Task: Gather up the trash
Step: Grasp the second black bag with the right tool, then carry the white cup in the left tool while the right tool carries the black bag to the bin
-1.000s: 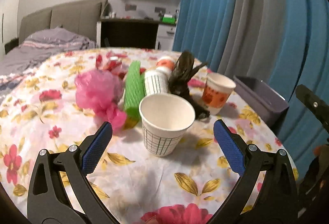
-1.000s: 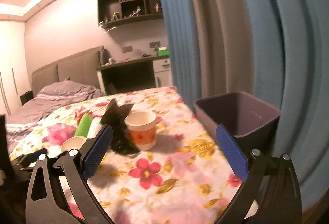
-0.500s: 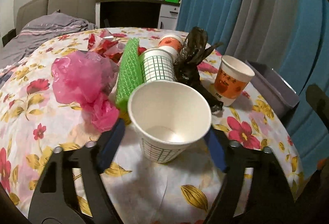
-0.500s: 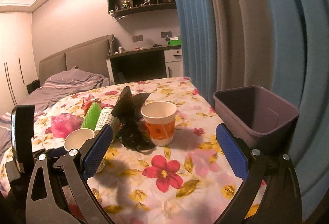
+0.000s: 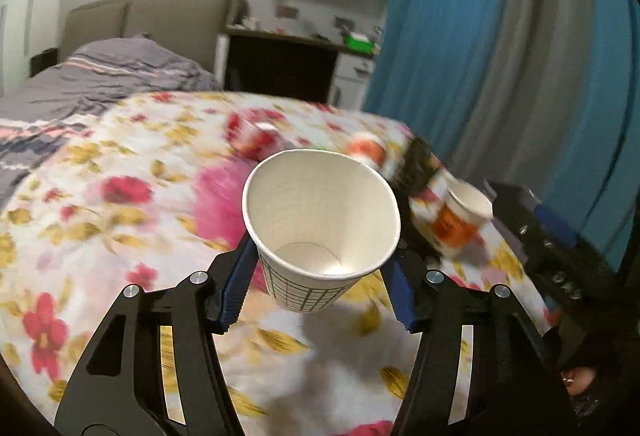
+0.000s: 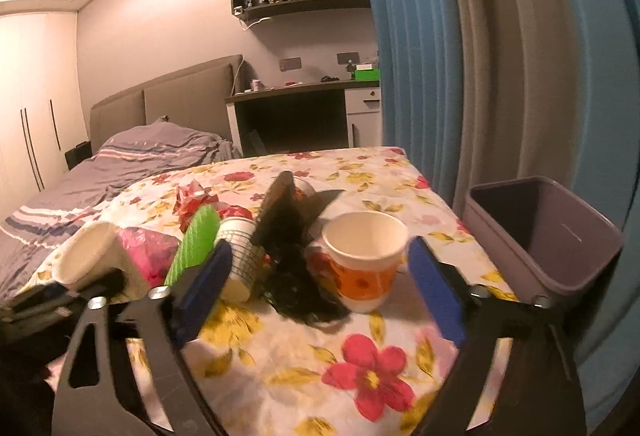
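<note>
The left gripper (image 5: 320, 276) holds a white paper cup (image 5: 320, 224) with a grid pattern on its lower wall. Both blue pads (image 5: 236, 284) press against the cup's sides. The cup is upright, mouth up, and its base is clear of the flowered tablecloth (image 5: 100, 236). Ahead of this gripper and slightly to its right stands an orange-banded cup (image 5: 460, 220); the view is blurred, so smaller items beyond it cannot be told apart.

The right gripper (image 6: 320, 276) has its jaws apart and they have just been closing. The orange-banded cup (image 6: 366, 260) stands upright on the tablecloth (image 6: 280, 356) between the two pads (image 6: 436, 292). A gap shows on the right side of the cup. The left pad is well apart from the cup, with a crumpled black bag (image 6: 292, 236) between them.

To the left of the right gripper's fingers lie a second grid-pattern cup on its side (image 6: 240, 256), a green mesh sleeve (image 6: 196, 240), and a pink plastic bag (image 6: 148, 252). Red wrapping (image 6: 196, 199) lies farther ahead. The held white cup (image 6: 92, 256) appears at the far left of this view.

A purple bin (image 6: 560, 248) stands to the right of the right gripper, beside the table edge, against the blue and grey curtain (image 6: 460, 55).
</note>
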Motion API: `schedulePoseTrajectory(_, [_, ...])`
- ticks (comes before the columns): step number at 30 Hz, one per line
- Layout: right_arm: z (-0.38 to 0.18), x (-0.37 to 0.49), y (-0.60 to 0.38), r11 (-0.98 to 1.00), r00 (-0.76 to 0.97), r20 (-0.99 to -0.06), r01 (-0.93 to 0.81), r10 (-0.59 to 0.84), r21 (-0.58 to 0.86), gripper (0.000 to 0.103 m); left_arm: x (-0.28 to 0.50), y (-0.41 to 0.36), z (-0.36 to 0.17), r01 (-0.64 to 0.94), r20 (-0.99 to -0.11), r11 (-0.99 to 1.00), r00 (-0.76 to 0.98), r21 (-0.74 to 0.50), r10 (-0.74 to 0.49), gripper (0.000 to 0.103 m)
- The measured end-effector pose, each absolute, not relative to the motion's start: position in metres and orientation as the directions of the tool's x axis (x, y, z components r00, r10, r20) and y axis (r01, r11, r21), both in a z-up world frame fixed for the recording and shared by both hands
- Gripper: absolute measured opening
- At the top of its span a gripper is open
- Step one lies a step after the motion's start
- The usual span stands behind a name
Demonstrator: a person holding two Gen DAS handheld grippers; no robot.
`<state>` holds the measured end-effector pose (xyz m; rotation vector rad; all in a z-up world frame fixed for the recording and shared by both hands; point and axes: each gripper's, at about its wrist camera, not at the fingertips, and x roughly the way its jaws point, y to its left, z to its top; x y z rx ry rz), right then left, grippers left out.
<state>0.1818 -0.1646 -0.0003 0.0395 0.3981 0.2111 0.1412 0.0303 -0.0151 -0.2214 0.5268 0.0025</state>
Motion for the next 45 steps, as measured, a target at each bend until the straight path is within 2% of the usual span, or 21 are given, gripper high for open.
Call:
schedulePoseTrajectory(4, [-0.003,0.201,-0.145,0.97,0.882,-0.405,-0.226,0.242,0.089,0.07,0.144,0.048,-0.01,-0.117,-0.486,0.978,0.874,-0.174,0.018,0.058])
schedulePoseTrajectory(8, [-0.008,0.221,-0.135,0.968,0.865,-0.435,-0.23,0.249,0.098,0.061,0.149,0.062,-0.011,-0.133,-0.492,0.97,0.87,-0.203,0.016,0.058])
schedulePoseTrajectory(10, [-0.01,0.23,-0.133,0.967,0.855,-0.453,-0.229,0.253,0.109,0.05,0.152,0.066,-0.012,-0.138,-0.496,0.969,0.868,-0.205,0.018,0.058])
schedulePoseTrajectory(14, [-0.019,0.251,-0.129,0.966,0.822,-0.506,-0.227,0.26,0.126,0.04,0.154,0.072,-0.013,-0.136,-0.494,0.966,0.869,-0.219,0.01,0.058])
schedulePoseTrajectory(16, [-0.022,0.256,-0.126,0.965,0.811,-0.523,-0.228,0.261,0.127,0.025,0.154,0.072,-0.014,-0.138,-0.493,0.966,0.87,-0.218,0.013,0.058])
schedulePoseTrajectory(17, [-0.024,0.259,-0.125,0.964,0.804,-0.533,-0.229,0.264,0.131,0.023,0.154,0.073,-0.014,-0.138,-0.493,0.966,0.87,-0.218,0.013,0.058])
schedulePoseTrajectory(19, [-0.027,0.262,-0.123,0.962,0.794,-0.543,-0.239,0.272,0.132,0.007,0.155,0.073,-0.015,-0.133,-0.496,0.966,0.868,-0.224,0.004,0.059])
schedulePoseTrajectory(21, [-0.026,0.261,-0.121,0.961,0.796,-0.54,-0.249,0.273,0.119,0.002,0.156,0.073,-0.016,-0.13,-0.499,0.966,0.867,-0.221,0.003,0.059])
schedulePoseTrajectory(28, [-0.007,0.243,-0.124,0.954,0.832,-0.47,-0.283,0.294,0.097,0.001,0.153,0.073,-0.014,-0.131,-0.487,0.964,0.873,-0.233,0.001,0.059])
schedulePoseTrajectory(38, [0.04,0.185,-0.138,0.922,0.867,-0.316,-0.375,0.385,0.094,0.001,0.138,0.065,0.002,-0.101,-0.448,0.967,0.894,-0.235,-0.016,0.059])
schedulePoseTrajectory(45, [0.06,0.162,-0.16,0.914,0.874,-0.266,-0.39,0.406,0.113,0.001,0.128,0.053,0.014,-0.08,-0.427,0.972,0.904,-0.22,-0.023,0.059])
